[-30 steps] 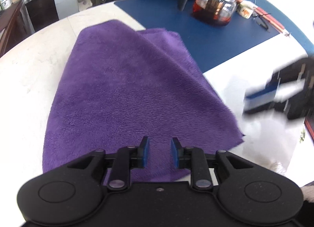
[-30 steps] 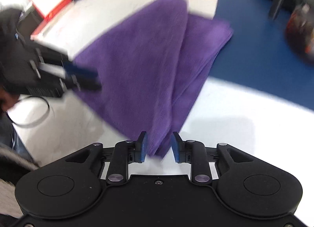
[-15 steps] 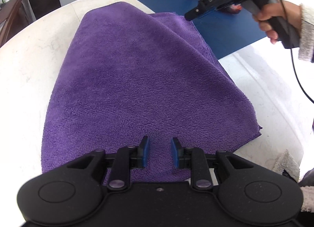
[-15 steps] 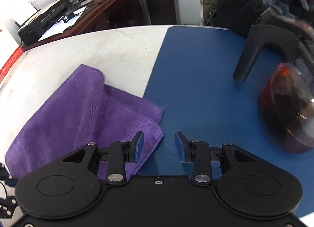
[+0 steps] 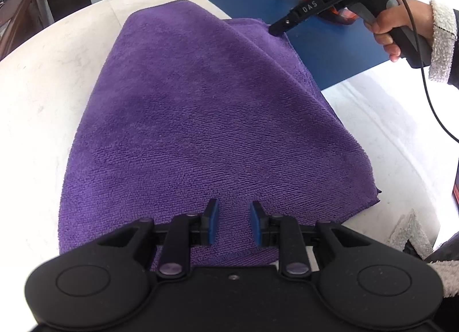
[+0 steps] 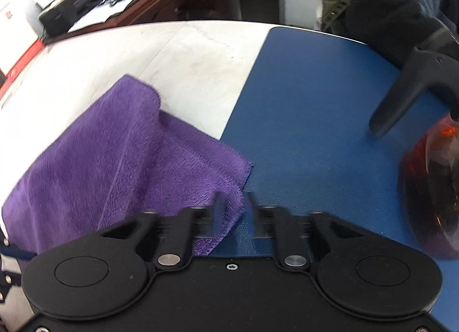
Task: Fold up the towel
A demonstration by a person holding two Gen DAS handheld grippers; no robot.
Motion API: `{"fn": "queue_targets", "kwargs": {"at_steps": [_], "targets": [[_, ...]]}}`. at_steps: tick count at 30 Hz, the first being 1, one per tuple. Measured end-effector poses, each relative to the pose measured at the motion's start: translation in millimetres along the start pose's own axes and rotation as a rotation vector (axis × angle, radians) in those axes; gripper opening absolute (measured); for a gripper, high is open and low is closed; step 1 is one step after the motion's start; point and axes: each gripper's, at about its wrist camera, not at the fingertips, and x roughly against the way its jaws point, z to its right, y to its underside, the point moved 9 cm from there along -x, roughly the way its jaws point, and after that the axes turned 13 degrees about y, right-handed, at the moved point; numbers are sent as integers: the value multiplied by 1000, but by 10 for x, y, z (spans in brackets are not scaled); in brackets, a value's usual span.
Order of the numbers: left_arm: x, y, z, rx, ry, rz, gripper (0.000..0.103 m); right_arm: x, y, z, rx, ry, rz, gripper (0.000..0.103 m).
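Purple terry towel [image 5: 206, 119] lies folded on the white surface [image 5: 51, 79], its far right corner lapping onto a blue mat [image 6: 309, 119]. Top layer sits skewed, so a strip of the lower layer shows along the far right edge.

Left gripper [image 5: 233, 224] hovers over the towel's near edge, fingers apart, nothing between them.

Right gripper [image 6: 233, 211], held in a hand [image 5: 401, 30] with a fleecy white cuff, has its tip at the far right corner. Its fingers stand a little apart with the corner's edge between them; motion blur hides whether the pads touch the cloth.

Glass pot [image 6: 430, 188] of reddish liquid, black handle, stands on the mat, apart from the towel.
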Motion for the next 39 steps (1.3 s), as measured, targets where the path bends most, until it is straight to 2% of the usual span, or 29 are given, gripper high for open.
{"fn": "queue_targets", "kwargs": {"at_steps": [3,10,17,26,39], "targets": [[5,4,-5,3,2,2,22,76,1,-45,70,22,13,5],[-4,16,-20,5,6,5,22,160,-210,-86,116,36,68,4],[8,20,-18,18,6,7,22,79,-393,-184,178,46,90,4],[38,47,-20,27,-3,-2,22,-154,-381,-163,149,27,60,4],[208,240,-126,91,-67,-22,22,-162,-349,-168,172,41,77,4]]}}
